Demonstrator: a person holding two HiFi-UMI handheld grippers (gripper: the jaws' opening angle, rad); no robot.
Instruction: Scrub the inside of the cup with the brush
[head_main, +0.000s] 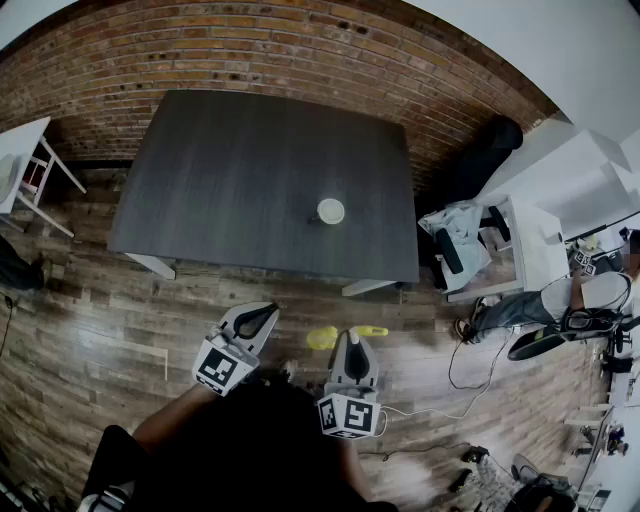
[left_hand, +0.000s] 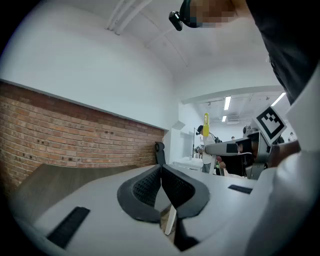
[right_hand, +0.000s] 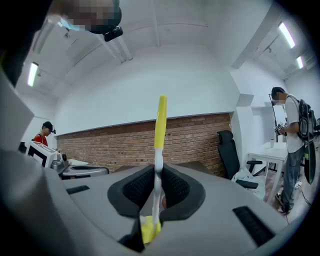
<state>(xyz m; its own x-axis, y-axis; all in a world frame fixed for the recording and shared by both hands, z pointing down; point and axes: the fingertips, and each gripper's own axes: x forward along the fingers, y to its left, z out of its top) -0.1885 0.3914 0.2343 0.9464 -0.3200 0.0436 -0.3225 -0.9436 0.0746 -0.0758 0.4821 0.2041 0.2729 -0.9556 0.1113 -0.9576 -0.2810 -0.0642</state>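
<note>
Yellow-and-white brush (right_hand: 160, 125) clamped in the right claw (right_hand: 159, 172), pads pressed on the white middle of the shaft. In the right gripper view: long axis upright and crosswise to the claw, slim yellow end pointing up past the jaws, thicker yellow end down below them. In the head view: same brush (head_main: 322, 337) lying left to right across the tip of the right claw (head_main: 352, 340), roughly parallel to the near edge of the desk (head_main: 200, 180). Thicker yellow end toward the left claw (head_main: 262, 316), slim end out to the person's right. Held over the wood floor (head_main: 100, 310), short of the desk and not touching it.

Left claw (left_hand: 161, 172) shut, pads together at the tips, nothing gripped. Just beside the right claw, both aimed toward the desk and roughly level.

Pale cup (head_main: 330, 211) upright on the dark grey desk, mouth up, right of the middle and in the nearer half. Well apart from the brush and from both claws, ahead of the right claw rather than the left. Brick wall (head_main: 300, 50) beyond the desk's far edge.
</note>
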